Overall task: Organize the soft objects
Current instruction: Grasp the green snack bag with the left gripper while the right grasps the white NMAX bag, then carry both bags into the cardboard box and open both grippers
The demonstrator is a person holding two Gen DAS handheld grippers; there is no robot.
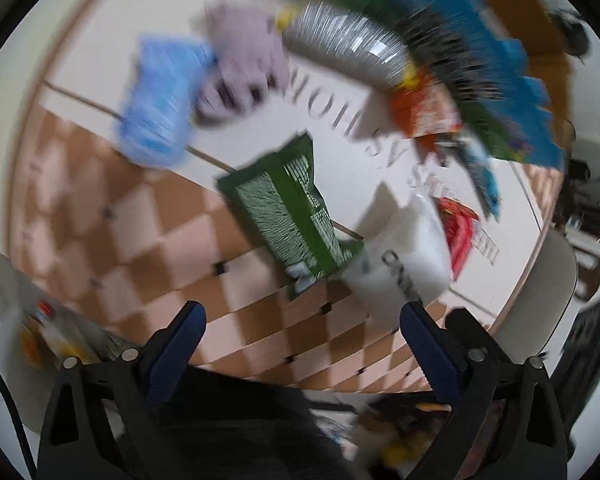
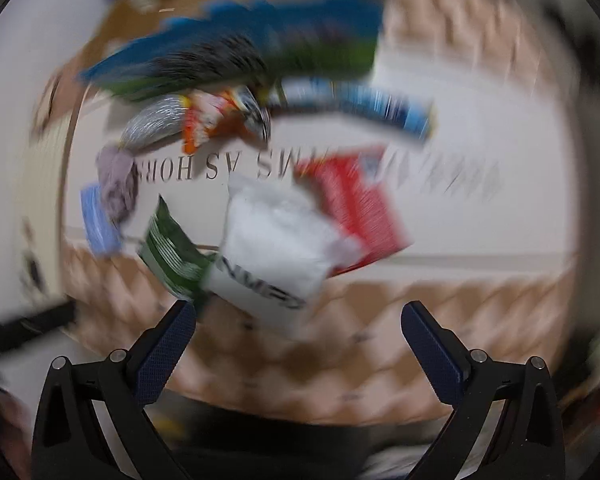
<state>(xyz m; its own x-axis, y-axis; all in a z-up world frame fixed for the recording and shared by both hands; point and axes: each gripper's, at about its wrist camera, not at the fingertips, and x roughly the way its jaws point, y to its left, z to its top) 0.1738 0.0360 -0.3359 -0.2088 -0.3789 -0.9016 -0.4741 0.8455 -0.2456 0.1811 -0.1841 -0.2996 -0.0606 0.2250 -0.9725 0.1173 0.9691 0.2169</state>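
Note:
Both views are motion-blurred. Soft packets lie on a round table (image 1: pixel 148 20): a blue pack (image 1: pixel 160 100), a mauve soft bundle (image 1: pixel 244 60), a green pouch (image 1: pixel 292 208), a white bag (image 1: pixel 404 256) and a red packet (image 1: pixel 460 232). My left gripper (image 1: pixel 300 320) is open and empty, above the checked part of the table, just short of the green pouch. In the right wrist view my right gripper (image 2: pixel 298 316) is open and empty, just short of the white bag (image 2: pixel 276 248). The green pouch (image 2: pixel 172 256) lies left of it, the red packet (image 2: pixel 360 208) right.
A silver ribbed tube (image 1: pixel 344 48) and a heap of blue and green packets (image 1: pixel 480 64) lie at the table's far side by a cardboard box (image 1: pixel 512 0). A white chair (image 1: pixel 548 292) stands at the right. Clutter (image 1: pixel 60 340) sits beyond the table's near edge.

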